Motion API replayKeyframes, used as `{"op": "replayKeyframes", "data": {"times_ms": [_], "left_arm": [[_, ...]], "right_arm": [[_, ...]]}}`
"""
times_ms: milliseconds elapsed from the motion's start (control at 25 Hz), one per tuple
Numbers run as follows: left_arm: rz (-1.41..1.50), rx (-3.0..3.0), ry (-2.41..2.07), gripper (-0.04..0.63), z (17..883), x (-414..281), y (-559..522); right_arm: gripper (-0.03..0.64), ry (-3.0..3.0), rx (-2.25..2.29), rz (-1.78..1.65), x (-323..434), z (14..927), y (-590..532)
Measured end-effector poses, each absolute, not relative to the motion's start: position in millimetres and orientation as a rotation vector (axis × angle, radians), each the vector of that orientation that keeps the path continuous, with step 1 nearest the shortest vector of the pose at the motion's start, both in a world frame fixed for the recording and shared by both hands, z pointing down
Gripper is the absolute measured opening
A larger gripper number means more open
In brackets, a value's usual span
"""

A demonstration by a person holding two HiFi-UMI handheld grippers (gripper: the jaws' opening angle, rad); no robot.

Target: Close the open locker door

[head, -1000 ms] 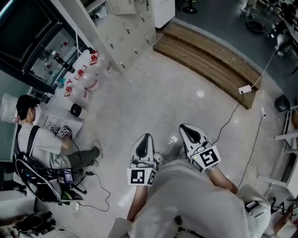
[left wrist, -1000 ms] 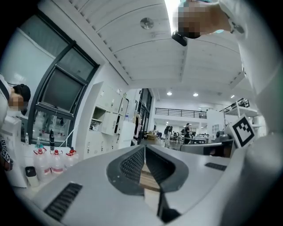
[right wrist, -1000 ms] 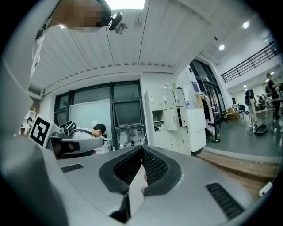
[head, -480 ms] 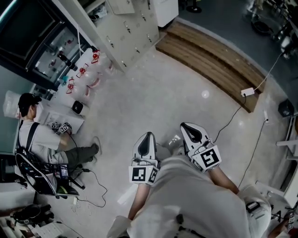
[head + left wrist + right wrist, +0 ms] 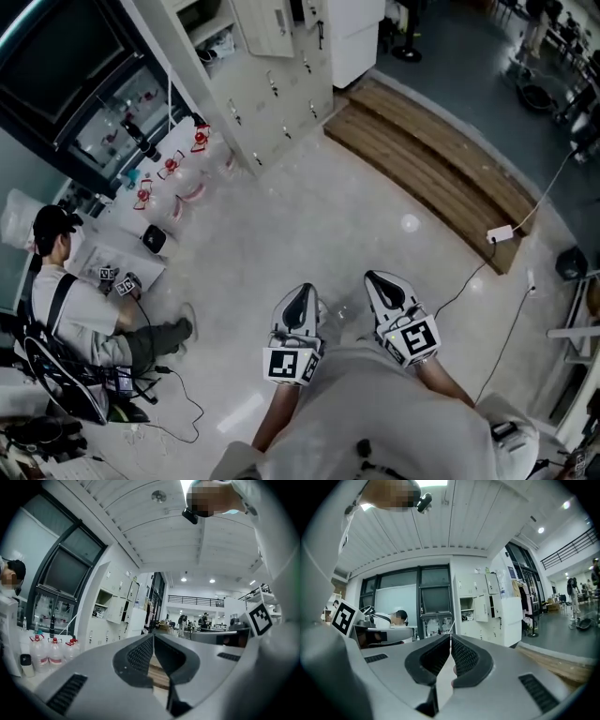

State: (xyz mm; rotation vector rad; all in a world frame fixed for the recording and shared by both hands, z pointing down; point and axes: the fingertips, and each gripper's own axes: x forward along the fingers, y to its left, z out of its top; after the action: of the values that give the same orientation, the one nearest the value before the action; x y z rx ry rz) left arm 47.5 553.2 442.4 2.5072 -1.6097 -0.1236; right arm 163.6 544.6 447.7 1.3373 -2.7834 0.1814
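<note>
The bank of cream lockers [image 5: 281, 84] stands far ahead at the top of the head view. One door [image 5: 265, 25] hangs open next to an open compartment [image 5: 208, 28] with things inside. My left gripper [image 5: 300, 292] and right gripper [image 5: 377, 278] are held close to my body over the floor, several steps from the lockers, both shut and empty. The left gripper view shows the lockers [image 5: 101, 632] at left with the open door [image 5: 115, 610]. The right gripper view shows the open door [image 5: 481, 608] beside the open compartment [image 5: 466, 607].
A low wooden platform [image 5: 431, 178] lies on the floor to the right of the lockers. A person [image 5: 75, 309] sits on the floor at left among cables. Clear bottles with red caps [image 5: 173, 169] stand by the window wall. A power strip [image 5: 500, 232] and cable lie at right.
The head view has lifted toward the lockers, so more of them and the open door show now. Both grippers stay shut in front of my body.
</note>
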Motion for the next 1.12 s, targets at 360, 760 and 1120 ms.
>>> {"op": "replayKeyframes", "data": {"times_ms": [360,760,1120], "left_arm": [[-0.195,2.57,-1.606,0.017,426.7,0.6,434.9],[-0.158,2.562,-1.587,0.017,437.0,-28.9,378.6],[-0.088,2.511,-1.595,0.015,454.6,-15.2,335.3]], "right_arm": [[0.029,-2.746,1.43,0.165,129.9,440.8,433.3],[0.029,-2.725,1.462,0.224,103.5,452.8,381.8],[0.029,-2.717,1.4,0.316,112.2,476.1,322.4]]}}
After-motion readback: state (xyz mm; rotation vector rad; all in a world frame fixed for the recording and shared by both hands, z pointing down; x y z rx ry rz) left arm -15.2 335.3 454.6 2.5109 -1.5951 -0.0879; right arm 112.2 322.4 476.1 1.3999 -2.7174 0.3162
